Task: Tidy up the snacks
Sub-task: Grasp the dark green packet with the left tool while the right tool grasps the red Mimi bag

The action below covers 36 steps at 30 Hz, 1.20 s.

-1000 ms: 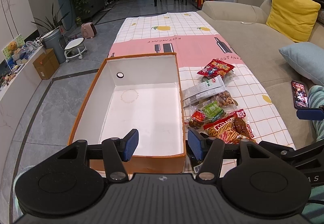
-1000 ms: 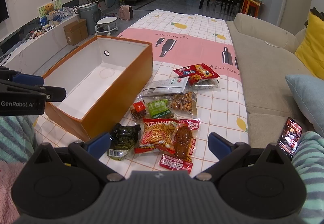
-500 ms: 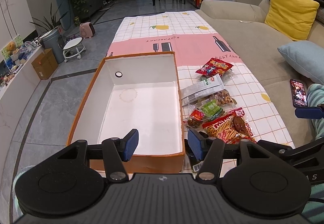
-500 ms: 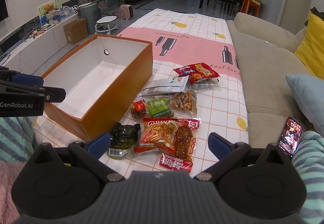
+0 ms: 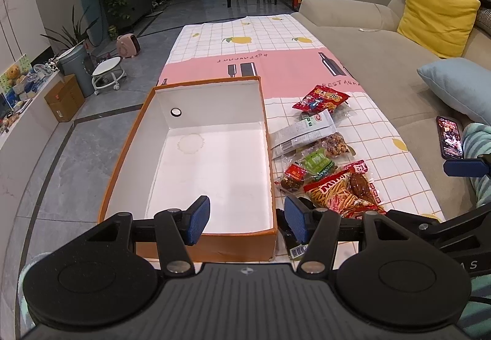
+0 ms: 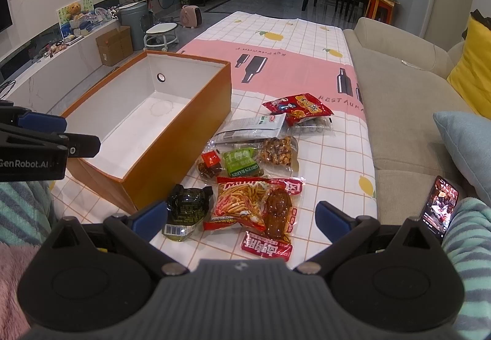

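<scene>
Left hand-held gripper (image 5: 247,223) part-open, empty

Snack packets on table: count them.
8, all right of the box: red bag farthest, white pouch, nuts, raisins, red-label pack, fries, drumstick, dark pack nearest. More may hide underneath.

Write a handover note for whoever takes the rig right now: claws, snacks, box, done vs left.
Left claw: open, empty, poised over the near end of the orange box.
Right claw: open wide, empty, above the nearest snacks.
Box: white inside, nothing in it.
Snacks: all on the tablecloth, right of the box. Nearest: dark green packet, fries bag, drumstick pack. Behind them: small red pack, green raisin pack, nut pack, grey pouch, red chip bag.
Done: nothing boxed.
Left: move every snack into the box.
</scene>
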### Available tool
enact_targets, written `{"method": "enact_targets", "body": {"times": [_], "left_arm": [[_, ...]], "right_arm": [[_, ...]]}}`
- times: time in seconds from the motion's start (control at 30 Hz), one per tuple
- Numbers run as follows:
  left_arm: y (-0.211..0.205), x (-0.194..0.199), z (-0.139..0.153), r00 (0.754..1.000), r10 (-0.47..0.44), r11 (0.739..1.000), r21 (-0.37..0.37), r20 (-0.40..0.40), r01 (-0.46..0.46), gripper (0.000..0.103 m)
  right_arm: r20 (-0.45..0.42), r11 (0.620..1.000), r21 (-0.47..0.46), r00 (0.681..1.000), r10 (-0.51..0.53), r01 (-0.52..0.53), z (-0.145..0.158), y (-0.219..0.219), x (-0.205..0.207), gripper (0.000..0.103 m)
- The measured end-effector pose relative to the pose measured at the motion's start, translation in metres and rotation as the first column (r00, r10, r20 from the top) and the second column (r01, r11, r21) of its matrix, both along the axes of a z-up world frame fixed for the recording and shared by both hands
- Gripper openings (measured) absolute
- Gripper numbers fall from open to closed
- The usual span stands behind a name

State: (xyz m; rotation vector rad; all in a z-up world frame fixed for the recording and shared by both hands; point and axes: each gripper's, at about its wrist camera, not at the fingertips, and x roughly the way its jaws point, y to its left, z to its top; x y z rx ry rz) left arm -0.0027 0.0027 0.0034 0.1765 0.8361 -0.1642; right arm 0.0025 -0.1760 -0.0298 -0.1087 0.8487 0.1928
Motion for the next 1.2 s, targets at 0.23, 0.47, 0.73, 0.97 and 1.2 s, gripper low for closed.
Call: {"method": "enact_targets", "body": {"times": [0.23, 0.47, 0.73, 0.97, 1.2], "left_arm": [[-0.002, 0.0, -0.002, 1.0, -0.019, 1.0, -0.004, -0.016, 0.019, 0.066], [-0.009, 0.007, -0.002, 0.988, -0.142, 0.99, -0.023, -0.055, 0.141, 0.068], [-0.038, 0.022, -0.011, 0.929, -0.355, 0.932, 0.038, -0.103, 0.36, 0.076], [-0.065, 0.041, -0.041, 0.83, -0.521, 0.831, 0.105, -0.2, 0.547, 0.076], [-0.081, 0.067, -0.069, 0.701, -0.633, 0.688, 0.177, -0.327, 0.704, 0.07]], "right_arm": [[-0.01, 1.0, -0.003, 1.0, -0.001, 0.001, 0.0, 0.0, 0.002, 0.099], [-0.014, 1.0, -0.006, 1.0, 0.011, -0.011, -0.001, -0.007, 0.006, 0.099], [-0.069, 0.998, 0.042, 0.997, -0.042, 0.045, -0.018, -0.04, 0.026, 0.099], [-0.176, 0.985, 0.153, 0.983, -0.054, 0.082, -0.047, -0.054, 0.047, 0.087], [-0.22, 0.979, 0.202, 0.975, 0.033, 0.012, -0.072, -0.04, 0.076, 0.074]]}}
